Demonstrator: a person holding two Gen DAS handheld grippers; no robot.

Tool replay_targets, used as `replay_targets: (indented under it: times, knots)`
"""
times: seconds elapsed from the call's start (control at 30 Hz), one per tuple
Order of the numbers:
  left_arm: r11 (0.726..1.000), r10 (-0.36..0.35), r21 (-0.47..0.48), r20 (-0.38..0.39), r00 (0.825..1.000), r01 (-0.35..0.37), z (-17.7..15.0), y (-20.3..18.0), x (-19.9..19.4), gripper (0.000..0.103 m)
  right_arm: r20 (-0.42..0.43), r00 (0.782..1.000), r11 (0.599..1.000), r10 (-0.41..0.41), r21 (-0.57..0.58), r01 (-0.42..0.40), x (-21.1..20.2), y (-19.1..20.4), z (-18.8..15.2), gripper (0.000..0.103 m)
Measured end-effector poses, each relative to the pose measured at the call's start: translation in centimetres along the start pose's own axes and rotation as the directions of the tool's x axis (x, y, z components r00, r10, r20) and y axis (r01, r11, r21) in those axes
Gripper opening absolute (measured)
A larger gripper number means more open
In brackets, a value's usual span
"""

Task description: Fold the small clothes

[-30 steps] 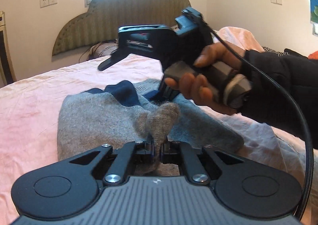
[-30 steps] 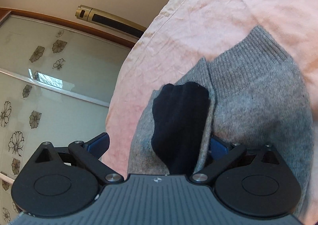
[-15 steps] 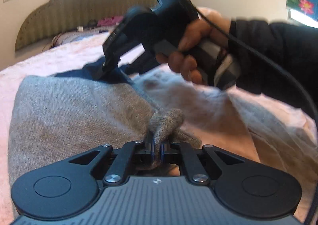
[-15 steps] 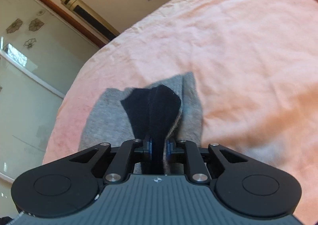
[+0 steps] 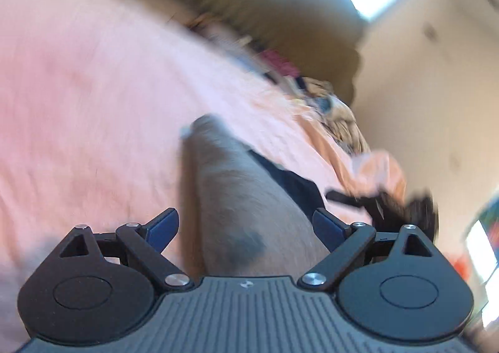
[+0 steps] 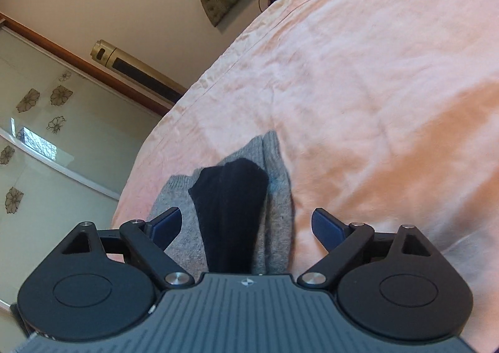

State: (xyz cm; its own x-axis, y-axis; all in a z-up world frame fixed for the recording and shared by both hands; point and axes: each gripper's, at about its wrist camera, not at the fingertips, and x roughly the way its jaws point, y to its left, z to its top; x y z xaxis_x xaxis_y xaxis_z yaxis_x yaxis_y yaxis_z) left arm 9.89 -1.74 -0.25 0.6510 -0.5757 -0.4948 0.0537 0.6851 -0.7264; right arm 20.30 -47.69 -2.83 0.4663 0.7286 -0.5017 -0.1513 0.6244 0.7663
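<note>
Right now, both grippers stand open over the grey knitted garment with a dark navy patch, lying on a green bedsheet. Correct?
Not quite: the bedsheet is pink, not green, as the right wrist view shows. The rest stands: the left gripper and right gripper are open over the grey knitted garment with its dark navy patch.

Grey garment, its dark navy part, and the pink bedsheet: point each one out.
grey garment (image 6: 274, 228), right wrist view, on its grey knit beside the dark part.
dark navy part (image 6: 230, 212), right wrist view, on the middle of the dark fabric.
pink bedsheet (image 6: 374, 88), right wrist view, on a bare stretch.
</note>
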Motion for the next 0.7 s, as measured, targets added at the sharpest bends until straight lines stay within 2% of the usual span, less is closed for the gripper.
replay_targets:
  times: [0.03,0.07,0.1,0.13,0.17,0.2,0.23,0.27,0.43,0.53,0.6,0.67,0.7]
  knots:
    - [0.996,-0.027,-0.082,-0.046,0.999,0.023,0.7,1.1,1.4,0.093,-0.012,1.000,1.000,0.005,-0.006,-0.005,0.5,0.3,0.0,0.091]
    - [0.987,-0.067,-0.155,-0.095,0.993,0.051,1.0,2.3,3.0,0.086,-0.023,1.000,1.000,0.010,-0.010,-0.010,1.1,0.6,0.0,0.091]
    - [0.983,-0.080,-0.173,-0.107,0.991,0.061,1.1,2.6,4.3,0.073,-0.026,1.000,1.000,0.013,-0.015,-0.013,1.5,0.8,0.0,0.091]
    - [0.984,-0.083,-0.165,-0.110,0.991,0.064,1.2,2.4,5.1,0.068,-0.024,1.000,1.000,0.018,-0.018,-0.018,1.8,1.0,0.0,0.090]
    - [0.983,-0.081,-0.172,-0.127,0.989,0.058,1.2,2.4,6.2,0.058,-0.023,1.000,1.000,0.020,-0.023,-0.020,2.1,1.1,-0.1,0.087]
    - [0.983,-0.068,-0.177,-0.135,0.989,0.043,1.3,2.5,6.6,0.042,-0.032,0.999,0.999,0.010,-0.036,-0.011,2.5,1.4,-0.2,0.069]
    - [0.983,-0.056,-0.182,-0.142,0.988,0.030,1.4,2.5,7.2,0.038,-0.047,0.999,0.998,-0.027,-0.052,0.024,2.9,1.6,-0.5,0.040]
    - [0.982,-0.057,-0.184,-0.135,0.989,0.031,1.5,2.5,7.4,0.035,-0.043,0.998,0.997,-0.050,-0.064,0.047,3.2,1.8,-0.8,0.034]
    - [0.995,-0.029,-0.093,-0.098,0.995,0.019,2.0,1.6,4.7,0.030,0.000,1.000,0.996,0.008,-0.092,-0.008,2.6,4.1,-1.4,0.030]
    - [0.998,-0.005,-0.058,-0.040,0.999,0.003,4.3,1.7,2.1,0.030,-0.001,0.998,0.990,0.063,-0.123,-0.062,3.9,6.7,-0.8,0.029]
    - [0.998,0.036,-0.042,0.008,0.999,-0.036,6.6,2.3,0.5,0.030,0.003,0.995,0.988,0.096,-0.126,-0.095,5.6,8.2,0.0,0.029]
    - [0.994,0.107,-0.016,0.038,0.994,-0.106,9.0,3.2,-0.2,0.035,0.019,0.995,0.991,0.102,-0.094,-0.100,7.8,8.9,0.7,0.035]
    - [0.989,0.145,0.006,0.037,0.989,-0.145,9.9,3.9,-0.3,0.038,0.031,0.996,0.995,0.082,-0.067,-0.080,8.8,9.1,0.9,0.047]
